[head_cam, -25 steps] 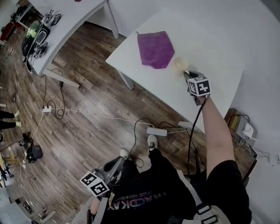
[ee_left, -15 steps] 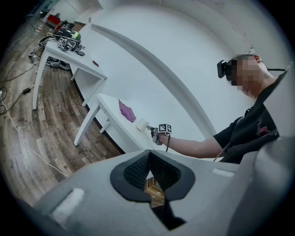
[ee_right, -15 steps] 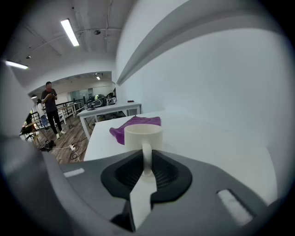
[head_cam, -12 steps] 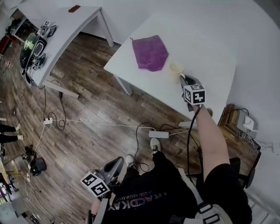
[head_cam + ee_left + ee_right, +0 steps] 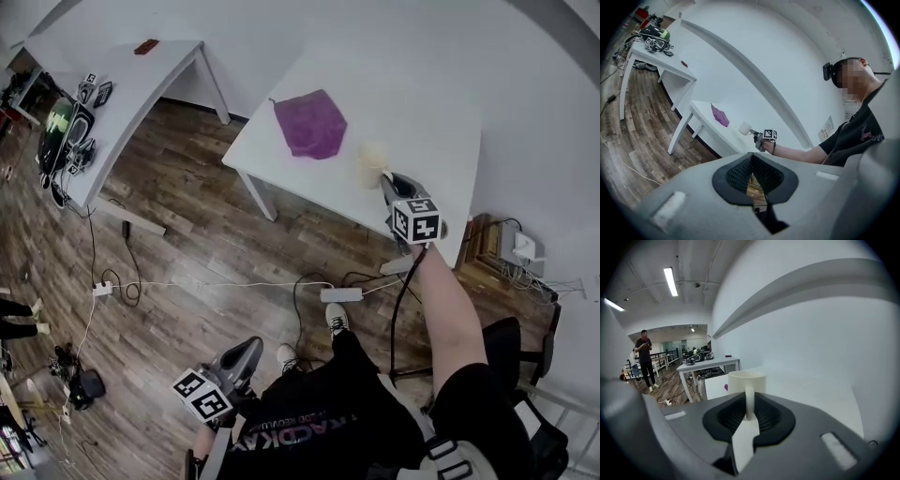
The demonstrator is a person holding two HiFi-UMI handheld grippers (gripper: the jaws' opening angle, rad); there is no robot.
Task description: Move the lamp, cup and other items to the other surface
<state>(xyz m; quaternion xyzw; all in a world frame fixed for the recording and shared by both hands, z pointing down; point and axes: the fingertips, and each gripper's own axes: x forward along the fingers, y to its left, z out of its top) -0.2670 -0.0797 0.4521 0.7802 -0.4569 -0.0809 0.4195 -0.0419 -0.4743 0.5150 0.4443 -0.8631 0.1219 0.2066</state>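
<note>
The right gripper (image 5: pixel 387 184) is clenched on the handle of the cream cup (image 5: pixel 372 161). In the right gripper view the thin handle (image 5: pixel 749 401) stands upright between the two black pads, with the cup's body (image 5: pixel 746 380) just beyond the jaw tips. The cup is over the near right part of the white table (image 5: pixel 422 103), close to its near edge. Whether its base touches the tabletop cannot be told.

To the left of the cup, apart from it, a crumpled purple cloth (image 5: pixel 309 124) lies flat on the same table.

The left gripper (image 5: pixel 251 352) is held low by the person's left leg, over the wooden floor (image 5: pixel 187 234). In the left gripper view its jaws are drawn together with only a sliver of gap, and nothing is between them (image 5: pixel 752 180).

Far to the left stands a second white table (image 5: pixel 141 80). A small reddish-brown object (image 5: pixel 145 46) lies near its far end, and a pile of dark equipment (image 5: pixel 61 127) with another marker cube (image 5: pixel 90 86) sits toward its near end.

On the floor between the person and the tables lie a white power strip (image 5: pixel 340 294) and trailing cables (image 5: pixel 216 281). A white plug block (image 5: pixel 101 289) lies further left. A dark chair (image 5: pixel 525 347) stands at the person's right. In the right gripper view a bystander (image 5: pixel 645 357) stands well beyond the second table.
</note>
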